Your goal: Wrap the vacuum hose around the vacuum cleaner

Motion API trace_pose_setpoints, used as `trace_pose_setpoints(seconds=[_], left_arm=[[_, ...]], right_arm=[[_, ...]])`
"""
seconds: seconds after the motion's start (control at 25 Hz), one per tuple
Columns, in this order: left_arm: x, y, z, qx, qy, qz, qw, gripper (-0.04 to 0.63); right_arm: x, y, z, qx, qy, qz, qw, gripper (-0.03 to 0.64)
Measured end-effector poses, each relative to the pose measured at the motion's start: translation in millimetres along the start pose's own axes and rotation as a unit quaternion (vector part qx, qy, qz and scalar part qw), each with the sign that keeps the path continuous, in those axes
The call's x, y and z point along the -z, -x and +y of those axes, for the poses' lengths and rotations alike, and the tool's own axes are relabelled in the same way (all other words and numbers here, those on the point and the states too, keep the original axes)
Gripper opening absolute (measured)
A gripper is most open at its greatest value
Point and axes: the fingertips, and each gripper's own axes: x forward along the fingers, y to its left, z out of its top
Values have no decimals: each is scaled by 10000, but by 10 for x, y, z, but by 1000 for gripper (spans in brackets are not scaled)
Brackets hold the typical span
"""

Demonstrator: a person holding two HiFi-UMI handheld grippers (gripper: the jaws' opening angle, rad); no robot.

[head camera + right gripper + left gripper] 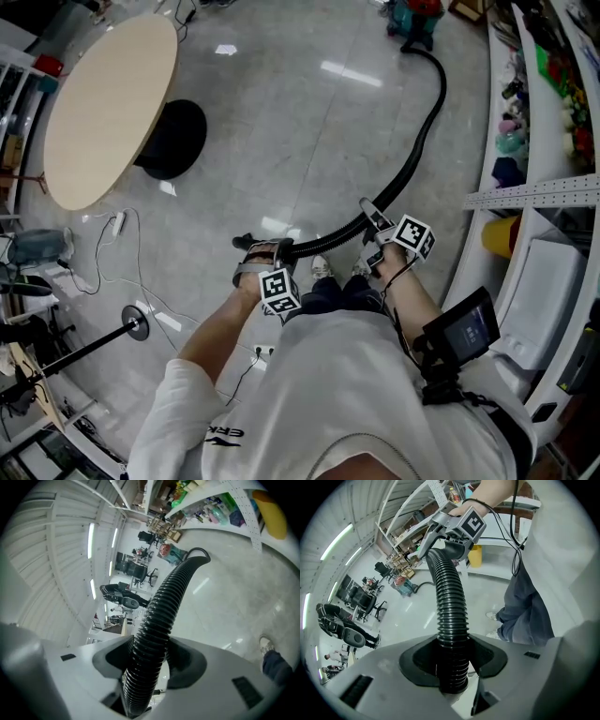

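A black ribbed vacuum hose runs across the floor from the teal and red vacuum cleaner at the far top to me. My left gripper is shut on it near its free end, and the hose fills the notch between the pads. My right gripper holds the same hose a short way further along, with both pads against the ribs. In the left gripper view the right gripper sits at the top of the hose, which arches up to it. The vacuum cleaner stands far off.
A round beige table on a black base stands to the left. White shelving with a yellow container curves along the right. Thin cables and a stand's foot lie on the floor at the left.
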Motion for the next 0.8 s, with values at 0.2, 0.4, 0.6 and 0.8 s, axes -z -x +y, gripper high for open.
trace_pose_setpoints(seconds=[0.2,0.4,0.6,0.8], left_arm=[[-177,62,163,-214,81,-312,9993,161],[-494,150,390,-310,67,-713,9969,161],[-850,220,570,-312,28,-1159,9928,161],[-1204,255,746,-311,-97,-1551,9874,161]], right_arm=[[-202,118,320,-206,314,-350,9987,202],[-518,332,612,-342,470,-849,9947,202],[-832,577,853,-393,567,-1284,9893,201],[-1139,788,1101,-431,798,-1609,9828,201]])
